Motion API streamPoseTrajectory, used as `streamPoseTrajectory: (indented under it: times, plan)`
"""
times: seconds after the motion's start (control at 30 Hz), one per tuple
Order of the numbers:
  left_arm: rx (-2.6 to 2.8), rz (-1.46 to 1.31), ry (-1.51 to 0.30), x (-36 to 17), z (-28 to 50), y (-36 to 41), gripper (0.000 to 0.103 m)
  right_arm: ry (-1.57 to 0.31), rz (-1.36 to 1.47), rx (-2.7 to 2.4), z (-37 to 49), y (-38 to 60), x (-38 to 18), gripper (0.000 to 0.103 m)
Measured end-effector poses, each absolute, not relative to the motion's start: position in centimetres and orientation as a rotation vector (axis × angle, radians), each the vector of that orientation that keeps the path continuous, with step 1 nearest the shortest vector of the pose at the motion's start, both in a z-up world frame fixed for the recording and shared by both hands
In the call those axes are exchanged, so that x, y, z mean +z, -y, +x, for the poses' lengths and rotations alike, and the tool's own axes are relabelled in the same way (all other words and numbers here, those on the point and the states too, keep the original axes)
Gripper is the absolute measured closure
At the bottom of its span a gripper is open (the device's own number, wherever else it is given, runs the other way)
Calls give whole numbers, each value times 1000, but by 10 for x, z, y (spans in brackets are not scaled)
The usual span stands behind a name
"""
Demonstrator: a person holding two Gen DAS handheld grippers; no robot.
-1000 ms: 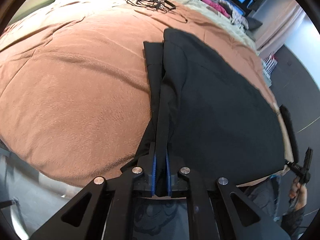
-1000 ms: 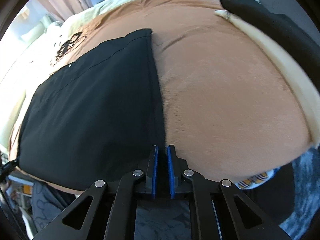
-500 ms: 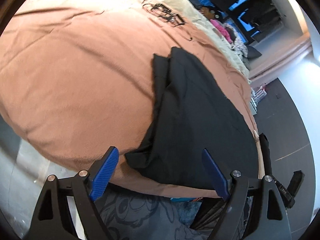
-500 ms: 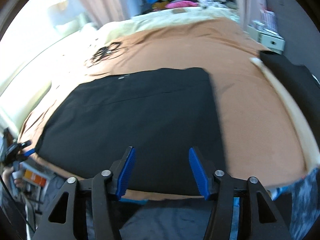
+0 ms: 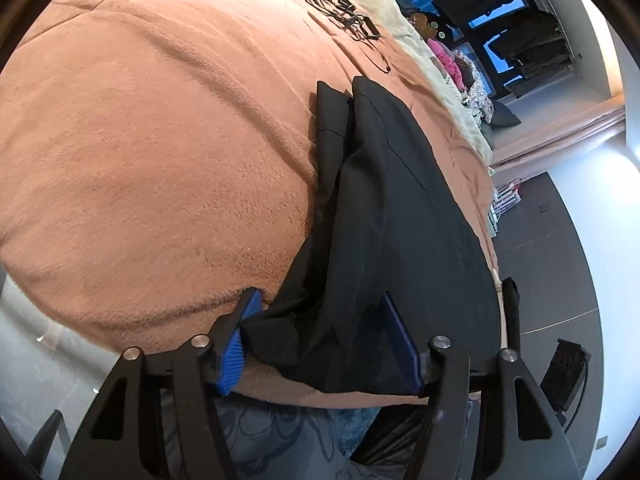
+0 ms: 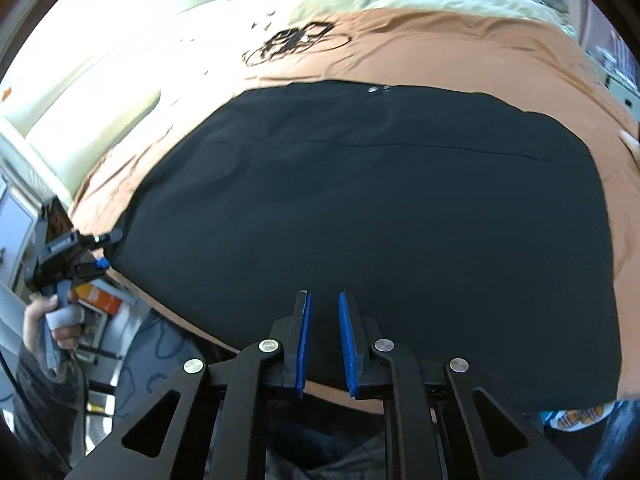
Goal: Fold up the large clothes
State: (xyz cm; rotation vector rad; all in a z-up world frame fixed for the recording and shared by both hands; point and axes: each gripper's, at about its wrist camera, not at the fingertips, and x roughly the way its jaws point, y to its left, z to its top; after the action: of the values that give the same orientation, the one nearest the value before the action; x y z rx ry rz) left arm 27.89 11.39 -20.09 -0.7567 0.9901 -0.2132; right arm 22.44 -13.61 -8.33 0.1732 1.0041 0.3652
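The large black woven garment (image 6: 380,216) lies flat on the fuzzy tan bedspread (image 5: 160,152), its near edge along the near side of the bed — thin, limp cloth that will likely sag and slide unless pinched at an edge. My left gripper (image 5: 320,344) is closing, half open around the rumpled near-left corner; my right gripper (image 6: 322,344) is closing, nearly shut, over the near hem — neither visibly pinching cloth.

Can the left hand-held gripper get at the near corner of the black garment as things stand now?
Probably yes: the left hand-held gripper already has the black garment corner between its closing jaws, with nothing in the way.
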Motion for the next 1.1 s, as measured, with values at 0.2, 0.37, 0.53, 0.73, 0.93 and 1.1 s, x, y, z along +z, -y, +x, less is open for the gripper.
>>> streamPoseTrajectory:
  times: [0.2,0.37,0.53,0.73,0.93,1.1]
  plan:
    - [-190,-791,-977,-205,275,-121,68,-1080,115,374,248,105,-105,90]
    - [-177,-804,-969,-205,273,-122,71,-1097,88,312,283,98,-113,92]
    - [-161,-826,-965,-207,273,-123,71,-1119,113,273,324,105,-113,92]
    - [-125,-932,-947,-212,268,-129,72,-1131,123,214,367,113,-112,92]
    - [-104,-936,-946,-215,263,-129,72,-1139,121,179,405,114,-110,95]
    - [-114,-949,-943,-218,261,-130,72,-1137,120,147,437,113,-113,95]
